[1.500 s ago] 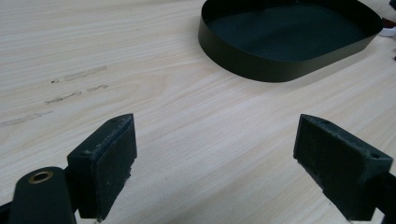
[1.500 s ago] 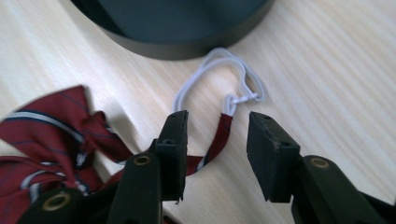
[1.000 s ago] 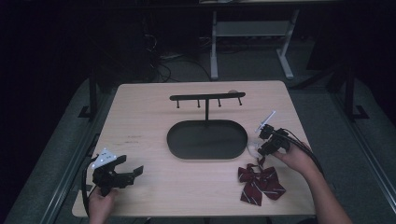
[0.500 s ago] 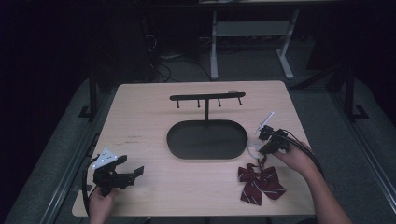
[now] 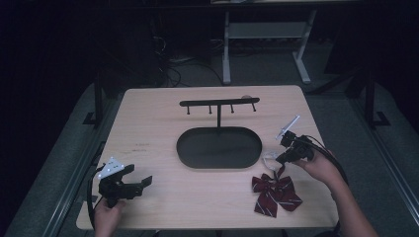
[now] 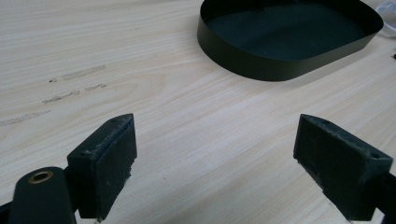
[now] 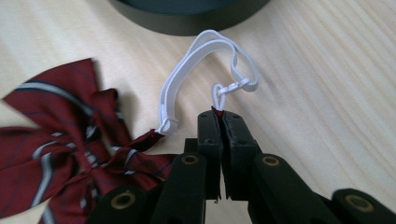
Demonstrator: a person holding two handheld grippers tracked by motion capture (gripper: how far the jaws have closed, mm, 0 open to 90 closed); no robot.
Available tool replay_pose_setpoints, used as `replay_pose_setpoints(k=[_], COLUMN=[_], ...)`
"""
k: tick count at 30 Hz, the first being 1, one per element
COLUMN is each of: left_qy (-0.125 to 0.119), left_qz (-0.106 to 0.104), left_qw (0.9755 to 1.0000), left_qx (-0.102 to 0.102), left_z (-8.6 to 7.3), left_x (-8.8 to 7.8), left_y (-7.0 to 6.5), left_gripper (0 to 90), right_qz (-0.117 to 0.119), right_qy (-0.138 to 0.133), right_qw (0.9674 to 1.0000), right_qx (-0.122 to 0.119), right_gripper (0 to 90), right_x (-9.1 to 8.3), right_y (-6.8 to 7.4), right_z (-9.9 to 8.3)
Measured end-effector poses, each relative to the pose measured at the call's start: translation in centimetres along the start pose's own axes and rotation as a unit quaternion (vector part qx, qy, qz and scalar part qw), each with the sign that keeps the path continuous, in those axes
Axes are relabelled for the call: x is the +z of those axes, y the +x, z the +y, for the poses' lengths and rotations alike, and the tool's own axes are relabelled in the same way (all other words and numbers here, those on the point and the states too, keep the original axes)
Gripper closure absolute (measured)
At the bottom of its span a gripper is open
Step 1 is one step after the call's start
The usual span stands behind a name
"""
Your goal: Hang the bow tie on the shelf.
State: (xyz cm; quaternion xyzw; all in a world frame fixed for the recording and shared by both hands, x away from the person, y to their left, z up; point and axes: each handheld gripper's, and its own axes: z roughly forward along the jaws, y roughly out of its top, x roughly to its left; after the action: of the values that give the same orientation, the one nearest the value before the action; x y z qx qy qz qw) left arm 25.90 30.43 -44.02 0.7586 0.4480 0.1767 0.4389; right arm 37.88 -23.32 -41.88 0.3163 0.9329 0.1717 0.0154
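The right gripper (image 7: 219,114) has just clamped shut on the dark red striped fabric bow tie's (image 7: 60,154) strap end, white elastic loop (image 7: 205,60) just beyond its tips; hanging on the black metal hook stand (image 5: 219,103) remains. Left gripper (image 6: 215,154) idles open.

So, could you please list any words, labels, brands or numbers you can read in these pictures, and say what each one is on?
None: no readable text stands on anything here.
The bow tie has stripes, no lettering.
The black tray, the hook stand and the table are unmarked.
The faint smudges on the table are scuffs, not writing.
The grippers' jaws carry no label.
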Motion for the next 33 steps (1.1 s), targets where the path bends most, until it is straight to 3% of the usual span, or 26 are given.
replay_pose_setpoints(k=[9, 17, 33], left_qy=[0.000, 0.000, 0.000], left_qz=[0.000, 0.001, 0.002], left_qw=[1.0000, 1.0000, 1.0000], left_qx=[-0.001, 0.000, 0.001], left_z=[0.0, 0.0, 0.0], left_x=[0.0, 0.1, 0.0], left_y=[0.0, 0.0, 0.0], left_gripper=[13.0, 13.1, 13.1], right_qz=[0.019, 0.026, 0.010], right_qy=[-0.042, -0.060, -0.081], right_qw=[0.9984, 0.9961, 0.9923], right_qx=[-0.035, -0.058, -0.093], right_gripper=[86.5, 86.5, 86.6], right_x=[-3.0, -4.6, -7.4], right_y=[1.5, 2.6, 4.5], right_z=[0.7, 1.6, 3.0])
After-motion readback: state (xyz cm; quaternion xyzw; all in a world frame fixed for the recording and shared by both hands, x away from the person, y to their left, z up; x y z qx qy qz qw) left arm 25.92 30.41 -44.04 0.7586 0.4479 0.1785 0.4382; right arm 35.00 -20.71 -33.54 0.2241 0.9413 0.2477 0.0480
